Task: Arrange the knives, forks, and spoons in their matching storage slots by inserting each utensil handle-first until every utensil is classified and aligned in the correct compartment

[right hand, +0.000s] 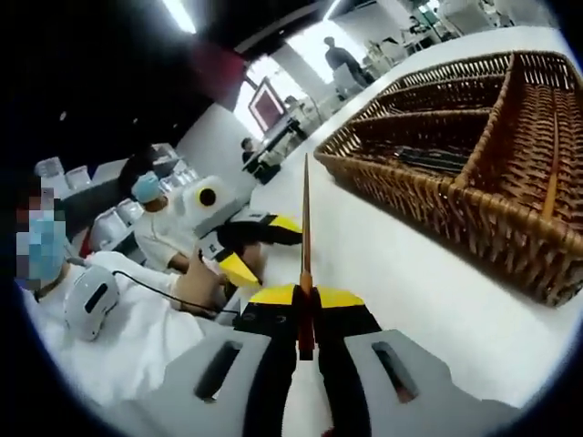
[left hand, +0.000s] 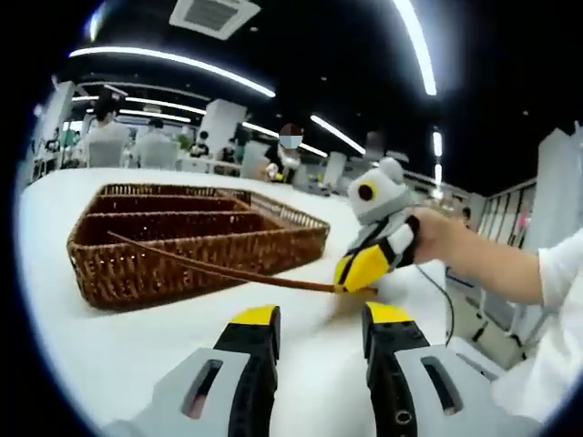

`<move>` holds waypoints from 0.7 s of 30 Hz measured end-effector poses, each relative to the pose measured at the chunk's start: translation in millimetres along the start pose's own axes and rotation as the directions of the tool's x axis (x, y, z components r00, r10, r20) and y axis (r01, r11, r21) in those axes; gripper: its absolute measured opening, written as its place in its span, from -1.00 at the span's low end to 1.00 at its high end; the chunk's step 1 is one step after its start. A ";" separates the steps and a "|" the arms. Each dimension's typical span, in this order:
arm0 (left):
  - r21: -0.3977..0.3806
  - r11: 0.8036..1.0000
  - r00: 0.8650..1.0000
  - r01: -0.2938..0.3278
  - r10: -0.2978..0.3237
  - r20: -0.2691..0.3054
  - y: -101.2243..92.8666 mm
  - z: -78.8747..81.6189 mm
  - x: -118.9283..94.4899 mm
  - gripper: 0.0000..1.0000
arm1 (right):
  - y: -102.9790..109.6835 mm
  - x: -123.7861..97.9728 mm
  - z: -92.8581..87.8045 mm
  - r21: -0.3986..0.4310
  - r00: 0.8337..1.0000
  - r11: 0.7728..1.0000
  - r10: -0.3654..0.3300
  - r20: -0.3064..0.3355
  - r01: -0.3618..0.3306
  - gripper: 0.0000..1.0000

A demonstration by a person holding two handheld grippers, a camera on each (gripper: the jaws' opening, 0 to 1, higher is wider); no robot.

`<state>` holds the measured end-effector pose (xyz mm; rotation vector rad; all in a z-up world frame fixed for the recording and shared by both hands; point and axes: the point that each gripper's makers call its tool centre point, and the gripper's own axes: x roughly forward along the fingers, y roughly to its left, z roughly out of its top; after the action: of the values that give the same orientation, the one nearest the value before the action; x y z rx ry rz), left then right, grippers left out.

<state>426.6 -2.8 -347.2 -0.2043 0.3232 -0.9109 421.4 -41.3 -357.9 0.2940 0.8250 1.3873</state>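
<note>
A wicker basket (left hand: pixel 182 241) with long divided compartments stands on the white table (left hand: pixel 118 355). My right gripper (left hand: pixel 351 282), held by a hand, is shut on a long thin brown utensil (left hand: pixel 219 269) whose far tip reaches across the basket's near side. In the right gripper view that utensil (right hand: pixel 305 228) rises straight up from my shut right gripper (right hand: pixel 305 296), beside the basket (right hand: pixel 455 191). My left gripper (left hand: pixel 321 317) stands open over the table with nothing between its jaws. It also shows as the left gripper (right hand: pixel 260 248), low and to the left.
Dark utensils (right hand: pixel 428 159) lie in one middle compartment and a brown utensil (right hand: pixel 551 173) in the right one. A person in white (right hand: pixel 109 319) sits close at the table edge. More tables and people stand in the background.
</note>
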 end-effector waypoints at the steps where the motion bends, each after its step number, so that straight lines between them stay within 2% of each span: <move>1: -0.040 0.999 1.000 0.015 -0.014 0.016 -1.7 2.2 1.5 -0.30 | 2.1 -0.3 0.3 -0.001 1.000 1.000 0.008 0.007 -0.008 -0.90; 9: -0.160 0.986 0.995 0.044 -0.029 0.098 0.5 15.3 6.4 -0.34 | 13.7 -2.9 5.2 -0.004 0.996 0.998 0.057 0.062 -0.057 -0.90; 12: -0.220 0.972 0.990 0.084 -0.056 0.133 -3.1 20.9 8.2 -0.39 | 15.7 -3.5 4.0 0.001 0.995 0.997 0.071 0.075 -0.071 -0.90; 18: -0.264 0.959 0.985 0.102 -0.060 0.161 -3.4 25.3 9.8 -0.57 | 20.7 -3.8 4.3 -0.001 0.991 0.995 0.095 0.098 -0.096 -0.90; 21: -0.282 0.952 0.982 0.118 -0.069 0.177 -4.9 26.6 9.1 -0.75 | 22.8 -3.2 4.6 -0.005 0.989 0.995 0.103 0.104 -0.103 -0.89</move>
<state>437.7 -12.1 -322.6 -0.5693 0.2946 -0.9312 407.5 -38.5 -339.2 0.4108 0.7320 1.4559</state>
